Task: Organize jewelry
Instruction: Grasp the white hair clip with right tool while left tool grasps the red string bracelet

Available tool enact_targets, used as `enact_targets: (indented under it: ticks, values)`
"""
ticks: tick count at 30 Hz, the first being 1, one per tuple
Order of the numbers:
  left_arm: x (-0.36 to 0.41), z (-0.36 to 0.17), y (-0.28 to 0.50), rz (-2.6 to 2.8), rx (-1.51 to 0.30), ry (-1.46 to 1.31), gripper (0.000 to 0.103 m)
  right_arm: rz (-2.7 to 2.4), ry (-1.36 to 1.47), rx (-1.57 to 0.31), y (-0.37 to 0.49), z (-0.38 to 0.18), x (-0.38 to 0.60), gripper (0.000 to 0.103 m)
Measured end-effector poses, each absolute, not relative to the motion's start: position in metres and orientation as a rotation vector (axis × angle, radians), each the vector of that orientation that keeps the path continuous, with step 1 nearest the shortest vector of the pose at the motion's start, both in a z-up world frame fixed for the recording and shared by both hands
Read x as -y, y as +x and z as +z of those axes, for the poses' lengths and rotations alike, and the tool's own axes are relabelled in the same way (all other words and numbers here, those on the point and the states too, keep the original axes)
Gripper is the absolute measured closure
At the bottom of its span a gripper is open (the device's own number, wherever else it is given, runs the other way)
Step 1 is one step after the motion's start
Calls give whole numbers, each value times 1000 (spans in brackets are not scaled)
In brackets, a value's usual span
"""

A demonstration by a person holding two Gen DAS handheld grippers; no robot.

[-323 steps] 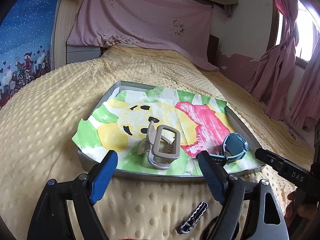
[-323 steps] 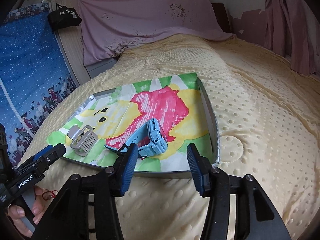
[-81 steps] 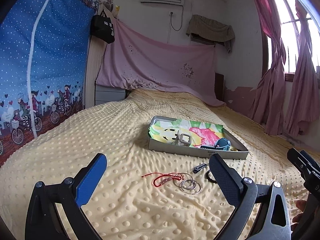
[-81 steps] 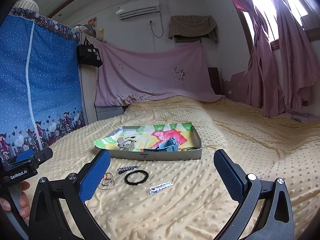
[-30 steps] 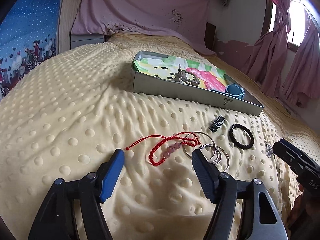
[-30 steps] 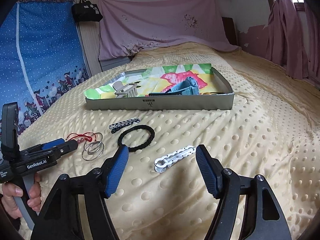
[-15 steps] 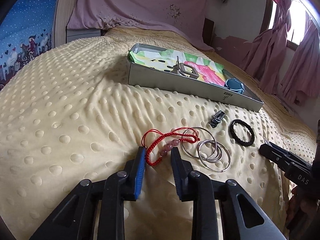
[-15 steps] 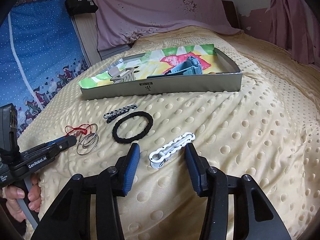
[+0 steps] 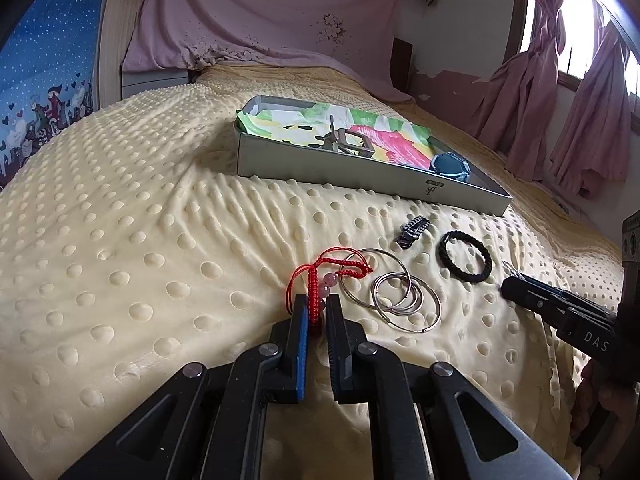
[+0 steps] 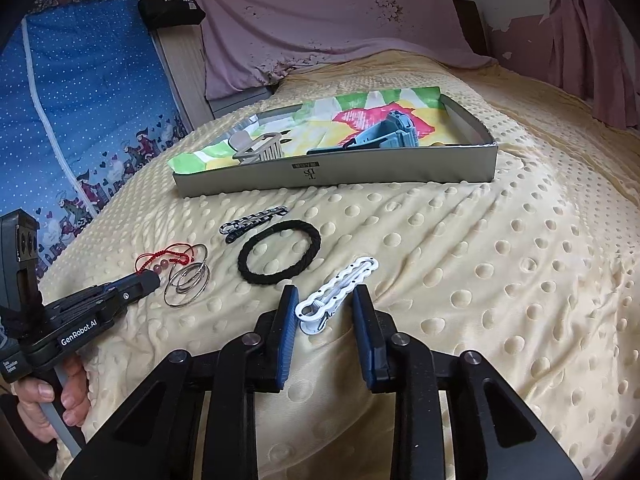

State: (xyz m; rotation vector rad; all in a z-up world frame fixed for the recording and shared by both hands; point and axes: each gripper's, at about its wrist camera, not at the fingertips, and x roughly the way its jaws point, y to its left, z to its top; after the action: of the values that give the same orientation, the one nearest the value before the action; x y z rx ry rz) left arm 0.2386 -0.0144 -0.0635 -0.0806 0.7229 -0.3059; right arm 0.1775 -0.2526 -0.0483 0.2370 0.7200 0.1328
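Left tongs [image 9: 316,306]: pinching the near end of the red cord bracelet [image 9: 326,276] on the bed.
Right tongs [image 10: 324,304]: spread, straddling the white hair clip [image 10: 336,294] (long axis slanting away right).
Tray [image 10: 336,174]: straight beyond both, toward the headboard edge.

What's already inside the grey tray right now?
Inside the grey tray: a colourful paper liner, a beige hair claw and a blue watch. The near wall hides the tray floor just behind it, so anything small there can't be seen.

right gripper [image 10: 324,300] — astride white clip [image 10: 338,294] | tray [image 10: 336,174] beyond
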Motion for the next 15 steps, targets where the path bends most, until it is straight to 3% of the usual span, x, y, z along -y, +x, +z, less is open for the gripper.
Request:
enact_targets:
  ticks: [3,15]
  values:
    - [14,-62,236,-309,-712,-81,95,137,237,-714,177,-47,252,87]
    - [13,-45,219,-335,-626,-82,95,199,205,-642,164,-36,243,88]
